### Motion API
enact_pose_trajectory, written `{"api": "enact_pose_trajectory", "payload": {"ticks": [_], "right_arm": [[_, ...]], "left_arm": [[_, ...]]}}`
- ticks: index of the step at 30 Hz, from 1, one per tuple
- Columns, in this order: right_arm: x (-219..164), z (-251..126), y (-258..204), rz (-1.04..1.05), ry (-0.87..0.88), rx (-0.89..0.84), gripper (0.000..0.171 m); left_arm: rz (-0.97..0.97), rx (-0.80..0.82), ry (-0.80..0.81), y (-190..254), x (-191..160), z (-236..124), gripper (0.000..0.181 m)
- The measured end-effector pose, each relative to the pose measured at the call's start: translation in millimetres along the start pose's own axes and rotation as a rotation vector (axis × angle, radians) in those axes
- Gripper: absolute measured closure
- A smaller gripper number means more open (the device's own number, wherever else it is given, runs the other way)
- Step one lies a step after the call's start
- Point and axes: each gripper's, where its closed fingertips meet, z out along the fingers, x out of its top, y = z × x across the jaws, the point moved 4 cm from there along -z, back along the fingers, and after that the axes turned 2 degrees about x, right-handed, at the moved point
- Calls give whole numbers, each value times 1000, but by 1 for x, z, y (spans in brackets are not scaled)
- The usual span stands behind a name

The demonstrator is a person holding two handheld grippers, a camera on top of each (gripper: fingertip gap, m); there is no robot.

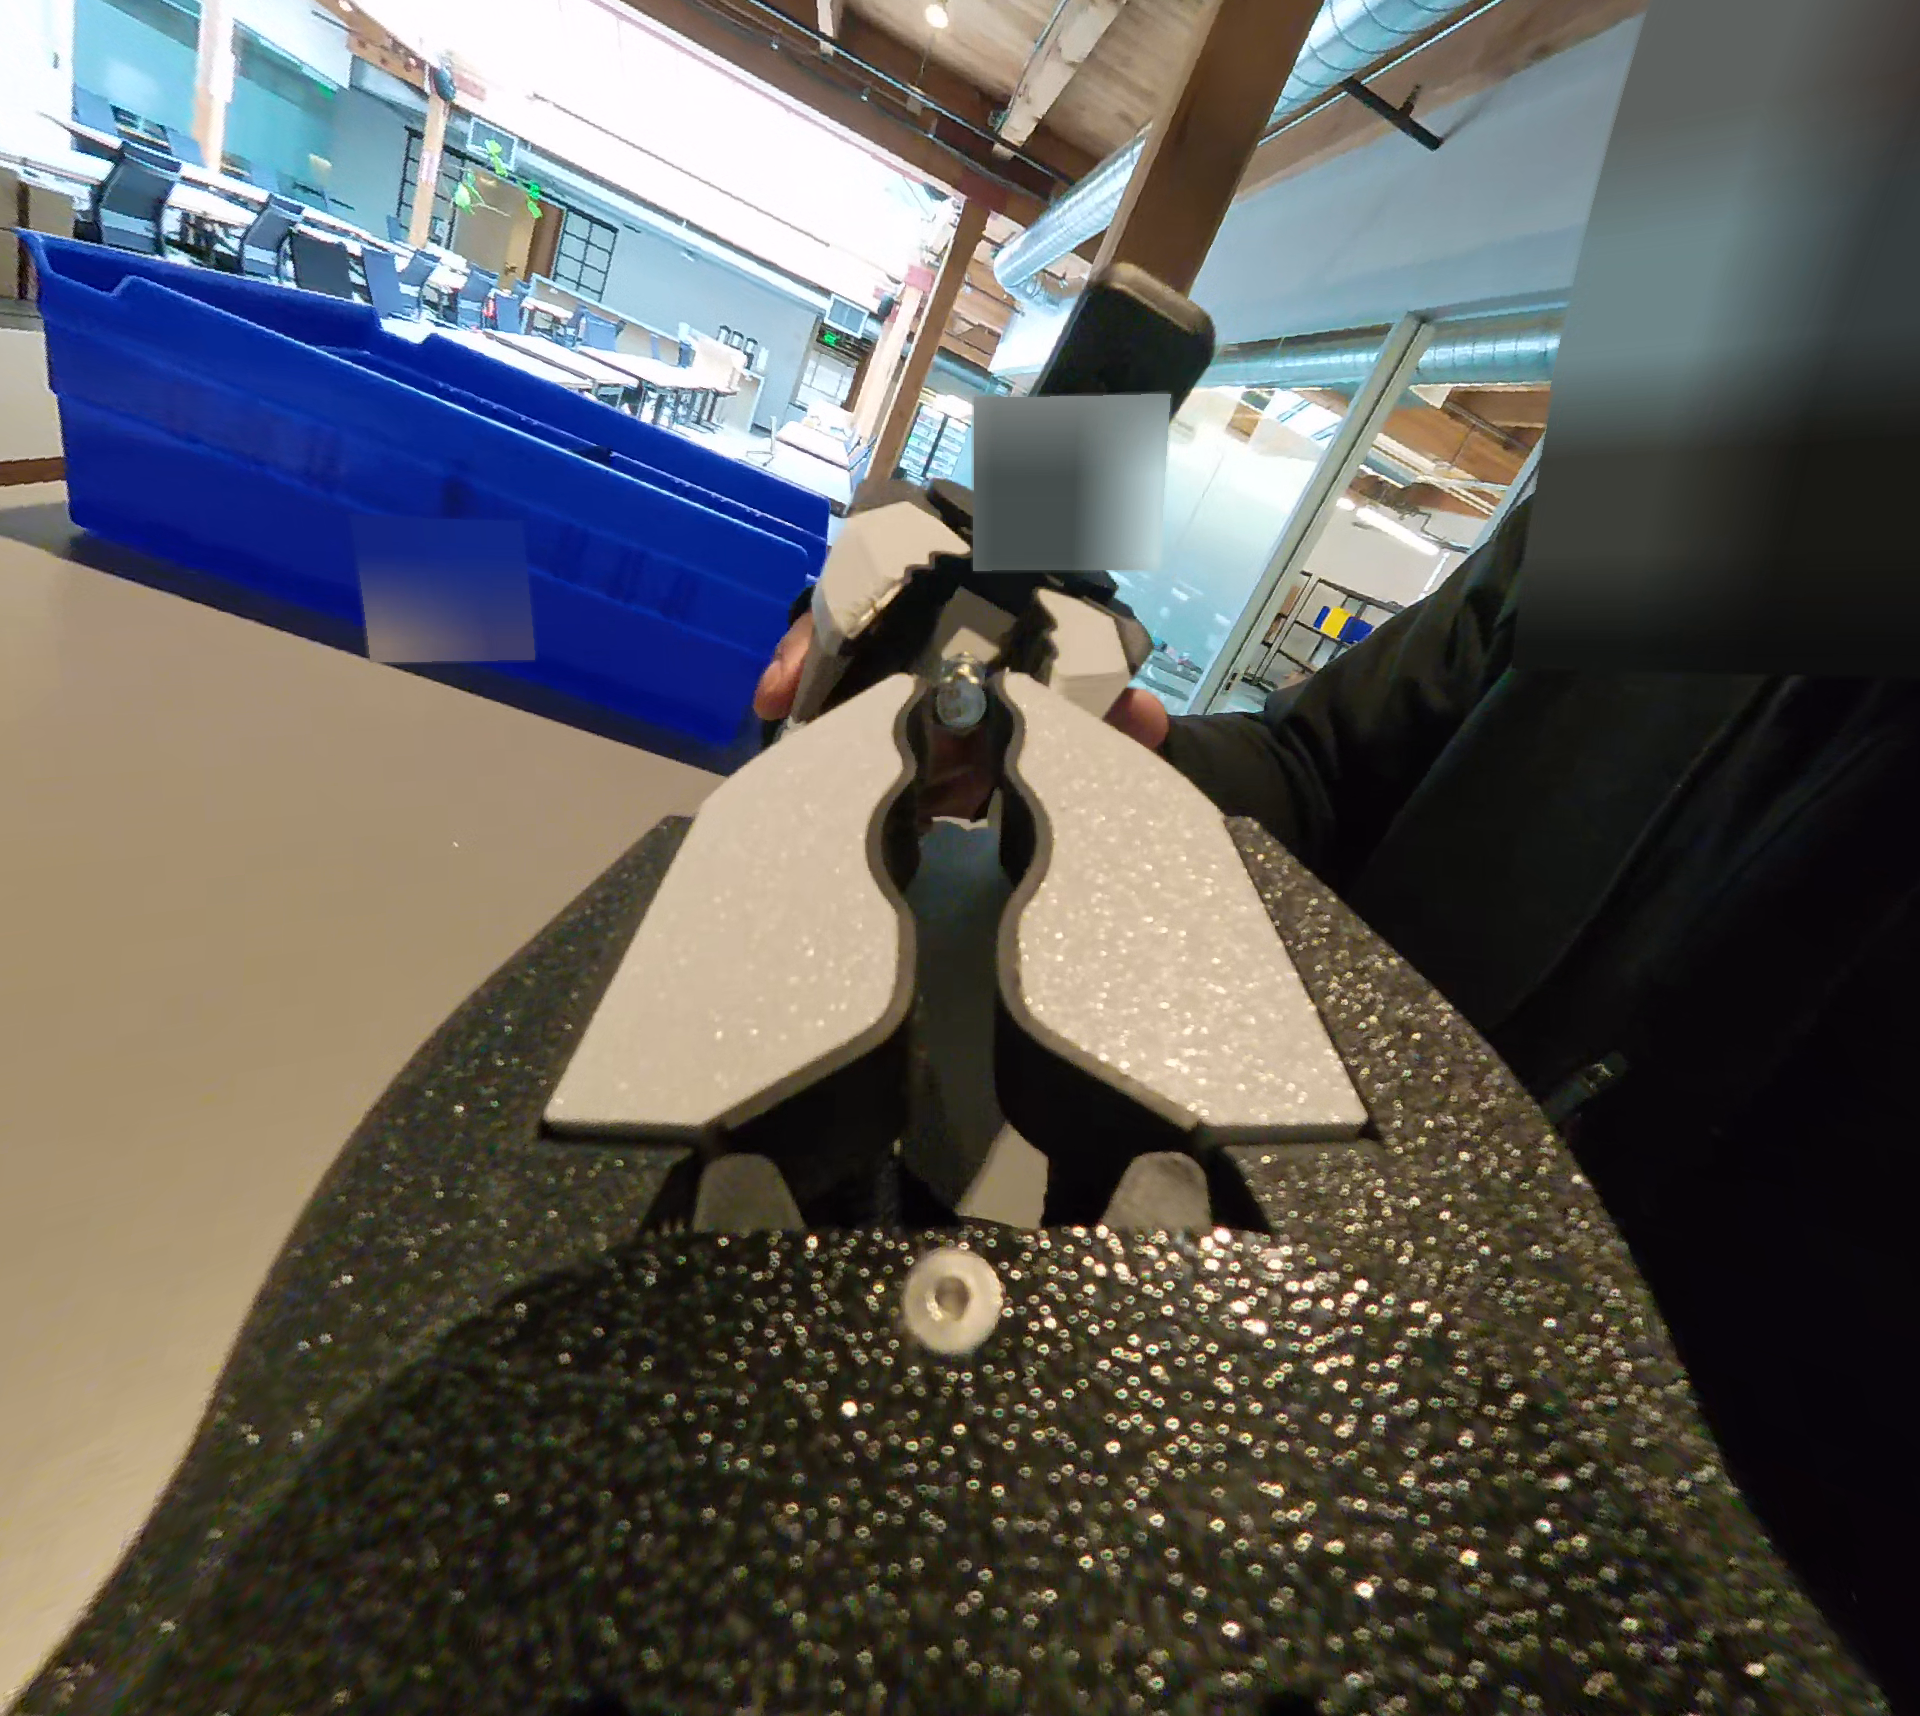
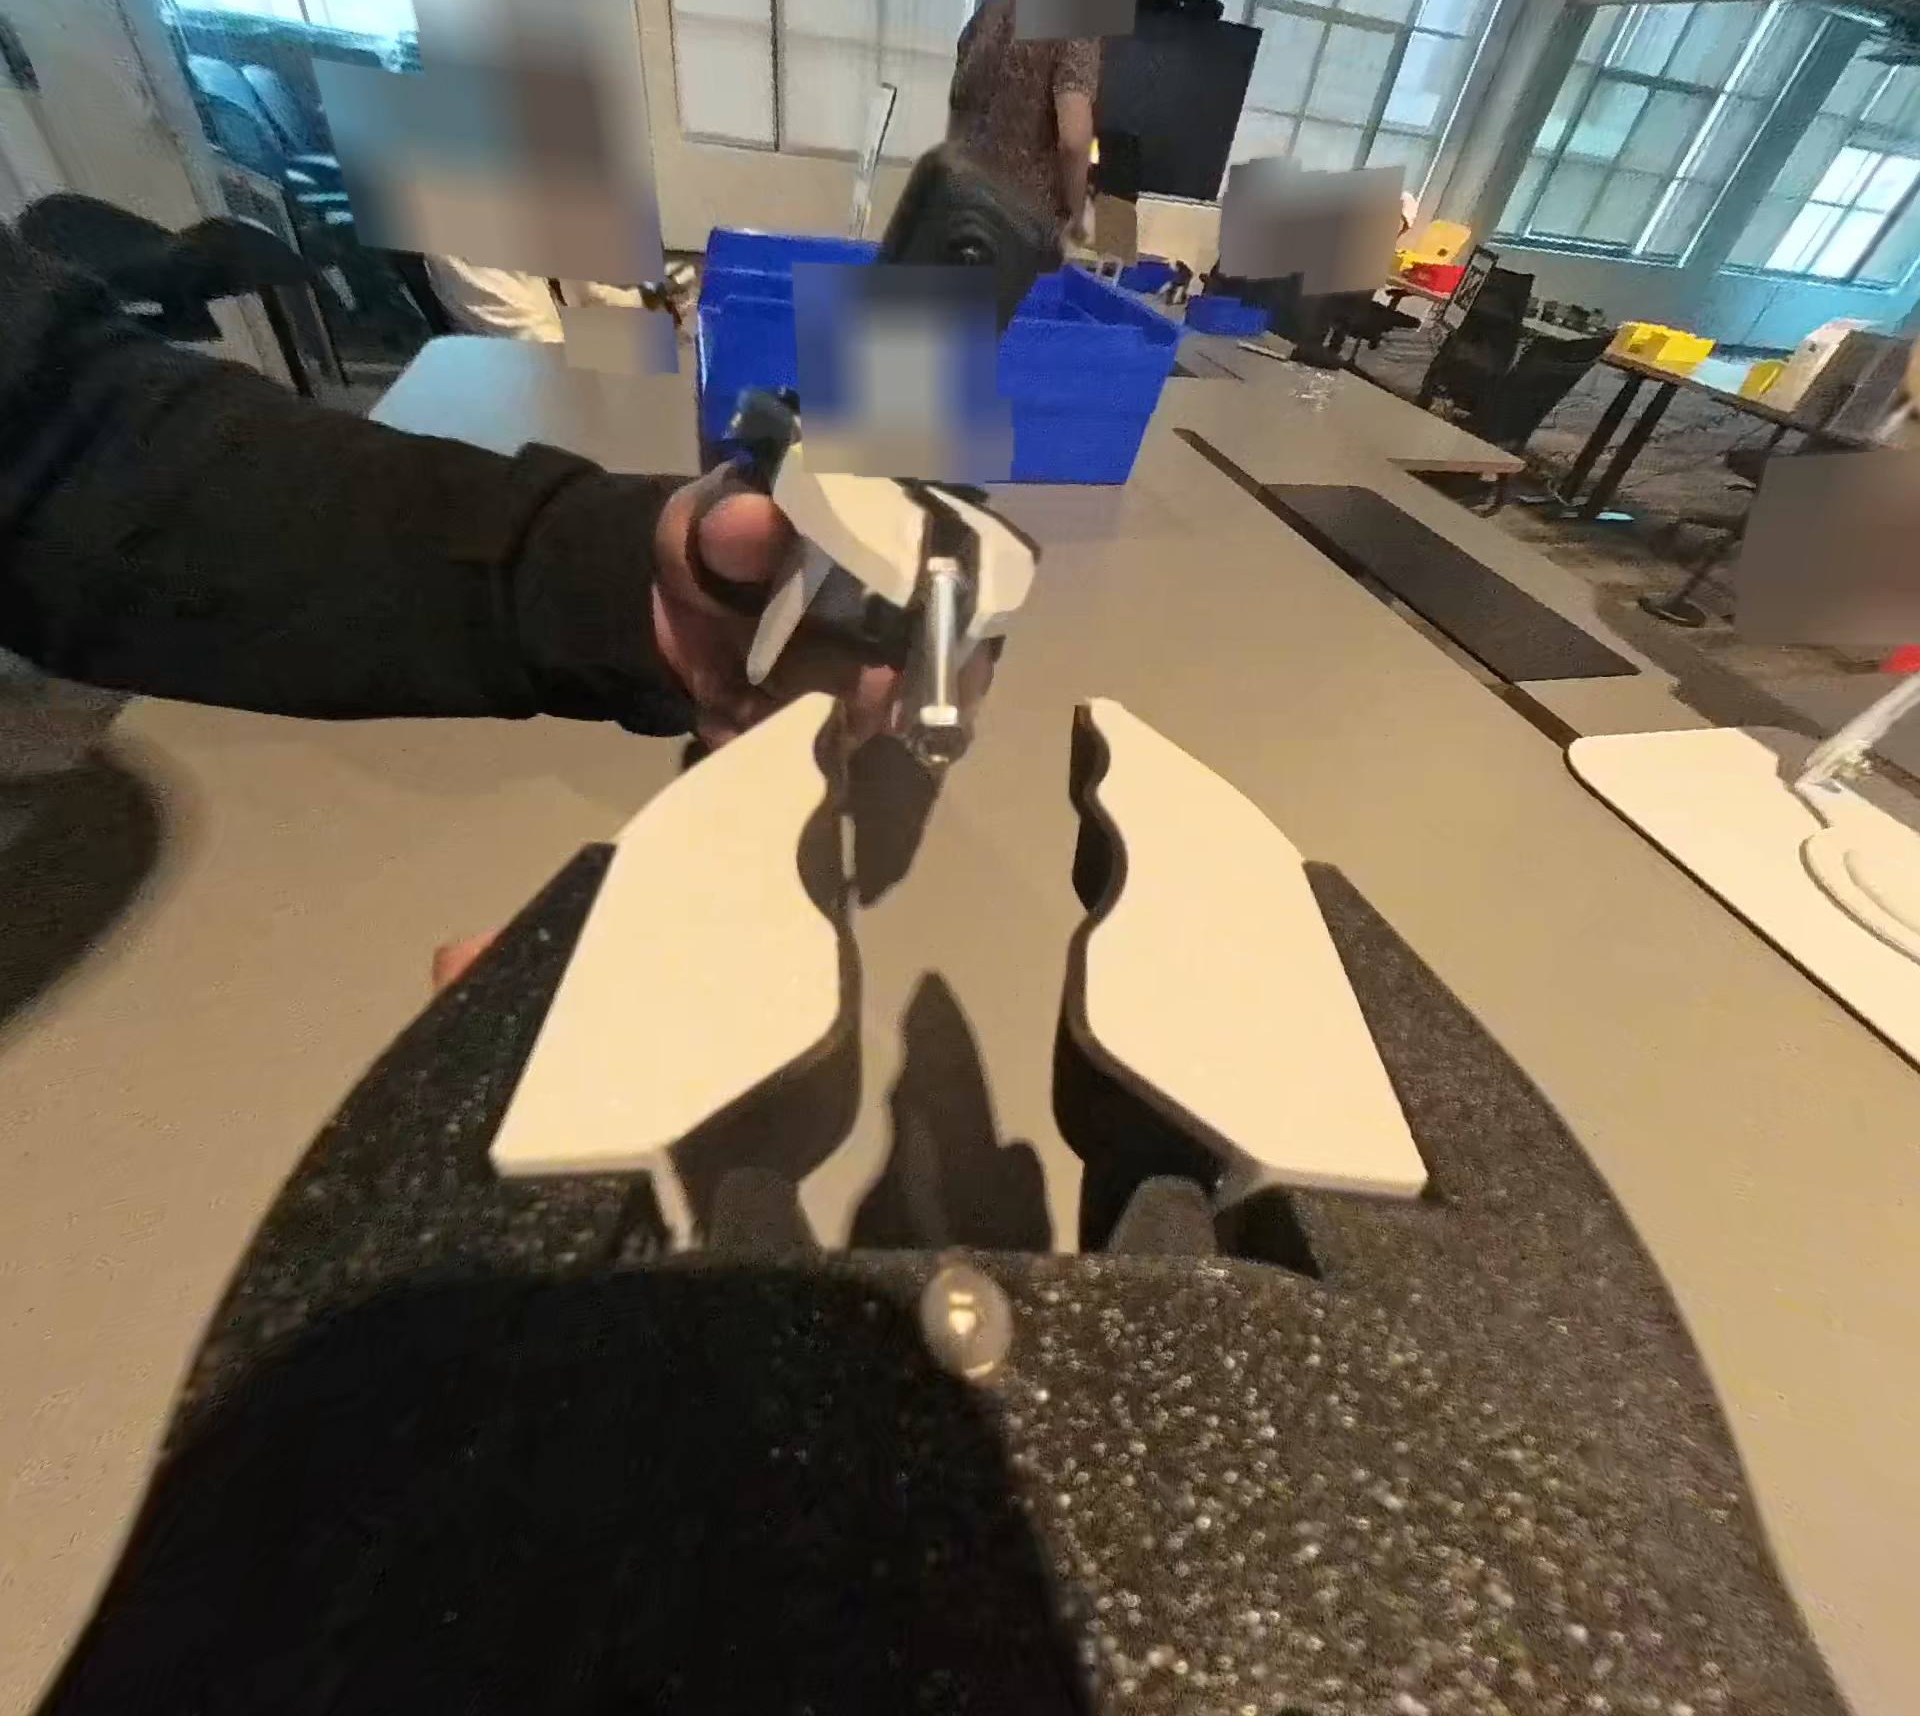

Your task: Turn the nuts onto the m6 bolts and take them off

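Above the grey table (image 2: 1299,731), left gripper (image 1: 961,700) clamped on bolt (image 2: 940,658), right gripper (image 2: 956,721) spread.

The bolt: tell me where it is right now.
The bolt is clamped in the left gripper, held in the air above the grey table, its nut end just ahead of the open right gripper, with the blue bins behind.

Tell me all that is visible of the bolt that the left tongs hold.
The bolt is bright silver metal, long and slim. The left tongs clamp the far end of its shaft, so it hangs in the air above the grey table, tilted. A nut sits at its near end, pointing between the open right tongs, which do not touch it.
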Motion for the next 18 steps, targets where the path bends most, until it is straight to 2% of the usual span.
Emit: {"api": "enact_pose_trajectory", "payload": {"ticks": [5, 9, 16, 18], "right_arm": [[-1, 1, -4, -38, -15, 6, 141], [-1, 1, -4, -68, -18, -14, 159], [-2, 0, -4, -84, -29, 4, 160], [-3, 0, -5, -92, -44, 11, 160]], "left_arm": [[10, 10, 5, 0, 0, 1, 171], [13, 6, 0, 0, 0, 1, 171], [35, 16, -34, 1, -3, 1, 171], [77, 53, -60, -1, -3, -1, 165]]}}
